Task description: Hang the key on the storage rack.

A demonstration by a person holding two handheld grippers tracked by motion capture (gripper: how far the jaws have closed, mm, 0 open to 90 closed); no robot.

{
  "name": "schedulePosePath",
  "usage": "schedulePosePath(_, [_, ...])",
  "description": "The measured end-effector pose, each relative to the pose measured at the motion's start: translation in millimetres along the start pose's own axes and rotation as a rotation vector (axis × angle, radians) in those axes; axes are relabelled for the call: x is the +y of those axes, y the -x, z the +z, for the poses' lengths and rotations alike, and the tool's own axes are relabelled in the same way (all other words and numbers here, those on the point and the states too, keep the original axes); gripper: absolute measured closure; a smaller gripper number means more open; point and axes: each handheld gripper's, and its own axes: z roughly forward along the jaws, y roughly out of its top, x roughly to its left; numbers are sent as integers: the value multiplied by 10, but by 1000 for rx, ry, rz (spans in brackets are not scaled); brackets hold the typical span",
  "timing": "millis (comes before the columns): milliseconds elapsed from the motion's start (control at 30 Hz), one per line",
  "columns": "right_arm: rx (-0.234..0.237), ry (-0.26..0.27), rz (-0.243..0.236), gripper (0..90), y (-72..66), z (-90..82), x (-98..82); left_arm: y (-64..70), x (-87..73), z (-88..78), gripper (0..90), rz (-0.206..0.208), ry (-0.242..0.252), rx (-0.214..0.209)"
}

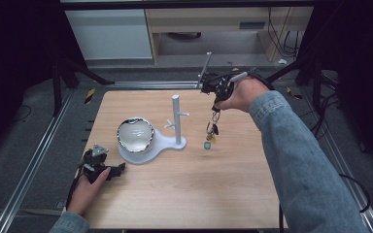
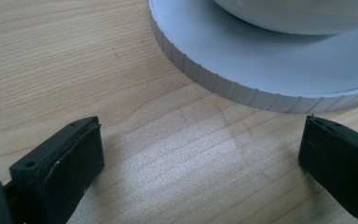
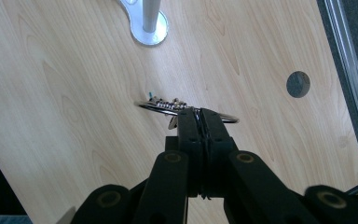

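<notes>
Carrying the key ring (image 1: 212,127) toward the peg stand (image 1: 176,119).
I'm clamping it in my right gripper (image 3: 200,122); my left gripper (image 2: 200,154) is resting, jaws apart.

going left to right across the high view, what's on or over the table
left gripper → bowl → white stand post → bunch of keys hanging from the right gripper

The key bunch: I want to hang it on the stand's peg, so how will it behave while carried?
The key bunch dangles loosely below the right gripper, so it will probably swing. Its ring looks like rigid metal, likely keeping its shape for hooking.
</notes>
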Motion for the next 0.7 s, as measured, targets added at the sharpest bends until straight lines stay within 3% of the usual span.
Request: schedulePosePath(700, [5, 9, -39, 888, -53, -121, 250, -1, 0, 0, 0, 2, 0, 0])
